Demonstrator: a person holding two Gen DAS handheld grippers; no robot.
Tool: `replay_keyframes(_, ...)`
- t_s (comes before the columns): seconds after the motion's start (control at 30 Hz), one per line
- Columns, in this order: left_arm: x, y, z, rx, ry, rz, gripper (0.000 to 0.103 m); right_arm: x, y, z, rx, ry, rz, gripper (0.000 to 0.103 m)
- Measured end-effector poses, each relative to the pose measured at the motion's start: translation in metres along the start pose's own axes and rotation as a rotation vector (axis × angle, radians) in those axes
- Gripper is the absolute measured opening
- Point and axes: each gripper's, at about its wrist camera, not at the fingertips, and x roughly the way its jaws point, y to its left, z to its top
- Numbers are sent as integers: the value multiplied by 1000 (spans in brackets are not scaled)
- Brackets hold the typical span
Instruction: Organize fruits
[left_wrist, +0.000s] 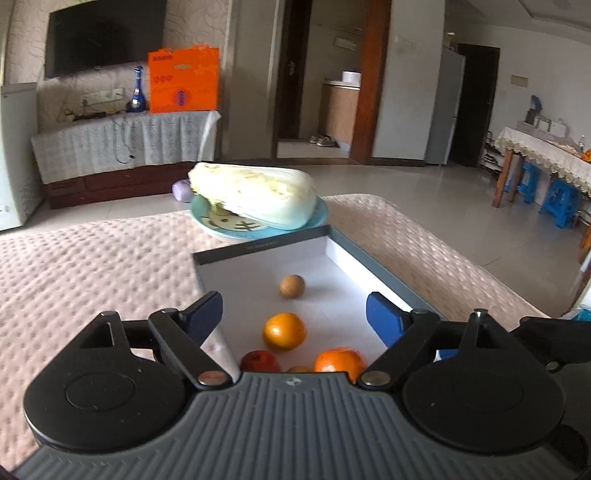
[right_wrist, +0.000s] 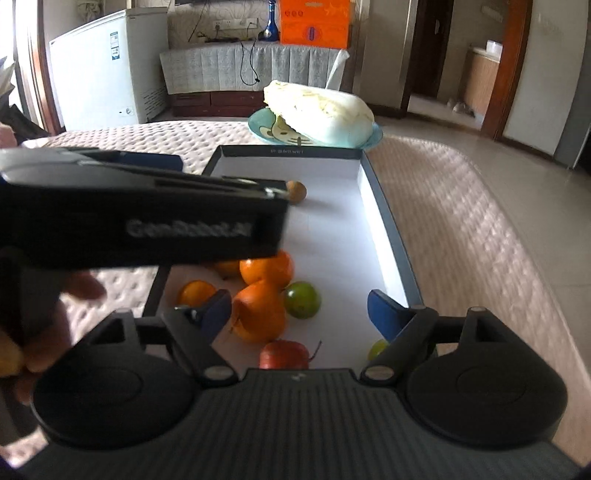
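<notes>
A shallow grey box (left_wrist: 258, 247) with a white floor lies on the pink quilted table; it also shows in the right wrist view (right_wrist: 391, 236). Inside it are a small brown fruit (left_wrist: 292, 286), an orange (left_wrist: 284, 331), a second orange (left_wrist: 338, 363) and a red fruit (left_wrist: 260, 362). The right wrist view adds oranges (right_wrist: 260, 312), a green fruit (right_wrist: 301, 300) and a red fruit (right_wrist: 283, 355). My left gripper (left_wrist: 294, 314) is open and empty above the oranges. My right gripper (right_wrist: 299, 314) is open and empty over the box's near end. The left gripper's body (right_wrist: 147, 218) crosses that view.
A napa cabbage (left_wrist: 255, 195) lies on a blue plate (left_wrist: 317, 221) just behind the box. Quilted table surface (left_wrist: 92, 266) spreads left of the box. The table's right edge (left_wrist: 461, 251) drops to a tiled floor.
</notes>
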Motion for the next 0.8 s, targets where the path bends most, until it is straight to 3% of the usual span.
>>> replay_keyframes(0.17, -35, 7, 0, -8, -84, 132, 99, -14, -5, -6, -3, 6, -24, 83)
replay_keyframes(0.33, -77, 2, -7, 71, -182, 395, 102, -50, -17, -21, 47, -36, -68, 83)
replay_keyframes(0.4, -94, -1, -12, 64, -201, 465, 103, -66, -22, -31, 92, -48, -68, 83)
replay_keyframes(0.6, -155, -22, -34, -3, -230, 490, 103, -114, -17, -69, 124, -43, -22, 83)
replay_keyframes(0.8, -199, -53, -73, -22, -104, 365, 103, -128, 3, -94, 0, 40, 39, 83)
